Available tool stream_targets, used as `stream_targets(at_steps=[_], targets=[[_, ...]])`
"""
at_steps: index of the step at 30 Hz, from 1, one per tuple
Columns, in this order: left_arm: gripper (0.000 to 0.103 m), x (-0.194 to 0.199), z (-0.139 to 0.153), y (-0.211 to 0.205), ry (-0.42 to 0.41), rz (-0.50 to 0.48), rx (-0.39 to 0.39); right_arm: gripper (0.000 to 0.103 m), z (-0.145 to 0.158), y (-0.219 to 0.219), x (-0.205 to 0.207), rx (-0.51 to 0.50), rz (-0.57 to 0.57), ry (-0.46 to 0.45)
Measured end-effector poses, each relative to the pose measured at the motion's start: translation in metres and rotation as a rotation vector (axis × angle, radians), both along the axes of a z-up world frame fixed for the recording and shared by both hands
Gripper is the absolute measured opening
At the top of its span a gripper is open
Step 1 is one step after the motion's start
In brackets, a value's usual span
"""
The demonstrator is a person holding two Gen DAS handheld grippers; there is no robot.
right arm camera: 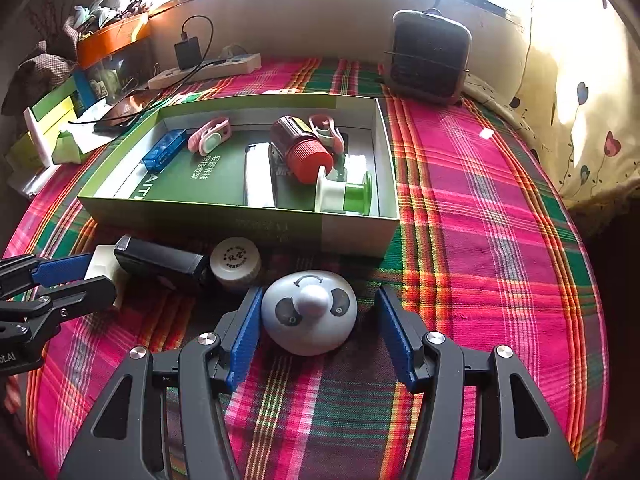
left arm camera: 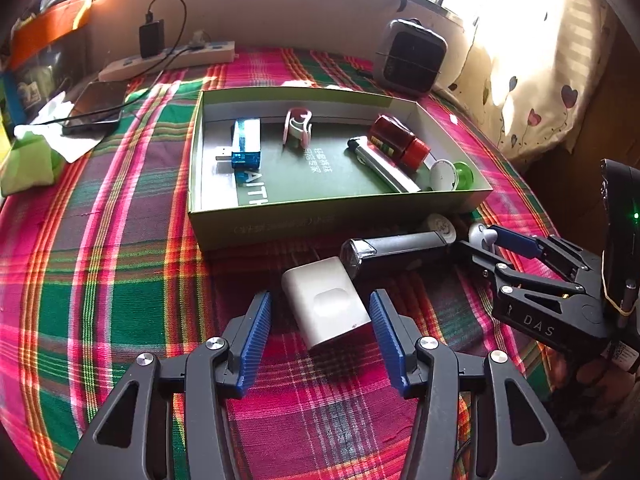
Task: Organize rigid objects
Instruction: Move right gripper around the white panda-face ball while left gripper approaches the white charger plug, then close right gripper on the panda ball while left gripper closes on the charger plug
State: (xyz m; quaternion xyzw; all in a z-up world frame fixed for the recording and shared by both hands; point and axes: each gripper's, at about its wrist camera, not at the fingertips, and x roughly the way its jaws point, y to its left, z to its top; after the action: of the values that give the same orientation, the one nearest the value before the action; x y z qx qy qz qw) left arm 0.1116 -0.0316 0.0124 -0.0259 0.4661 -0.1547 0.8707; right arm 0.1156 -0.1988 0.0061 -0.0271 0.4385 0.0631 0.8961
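Two grippers hang over the plaid-covered surface point(left arm camera: 120, 240), each one straddling a different thing. The left gripper point(left arm camera: 318, 320) has its fingers wide open around the white charger block point(left arm camera: 326, 308), with a gap on both sides, so nothing is held. The right gripper point(right arm camera: 316, 320) is open too around the grey panda dome point(right arm camera: 308, 312); the left finger looks very near the dome, the right finger is apart. Both things lie just in front of the green box point(right arm camera: 240, 228), which already holds several small objects, so probably they go there next. A black flashlight point(left arm camera: 396, 250) and a white jar point(right arm camera: 236, 260) wait between them.
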Motion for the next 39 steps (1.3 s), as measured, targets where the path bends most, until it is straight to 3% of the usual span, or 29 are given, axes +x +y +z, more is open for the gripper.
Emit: stream_targets(at_steps=[11,18,25,39], targets=[[0.05,0.0,-0.001,0.001,-0.014,0.046,0.026,0.057,0.001,-0.016,-0.002,0.017,-0.019,-0.004],[0.05,0.0,-0.001,0.009,-0.026,0.061,0.02,0.047,0.002,-0.02,-0.003,0.04,-0.027,-0.011],[0.035,-0.001,-0.001,0.015,-0.034,0.072,0.024,0.045,0.003,-0.021,-0.006,0.045,-0.035,-0.018],[0.033,-0.003,-0.002,0.015,-0.059,0.058,0.025,0.045,0.002,-0.021,-0.006,0.036,-0.048,-0.018]])
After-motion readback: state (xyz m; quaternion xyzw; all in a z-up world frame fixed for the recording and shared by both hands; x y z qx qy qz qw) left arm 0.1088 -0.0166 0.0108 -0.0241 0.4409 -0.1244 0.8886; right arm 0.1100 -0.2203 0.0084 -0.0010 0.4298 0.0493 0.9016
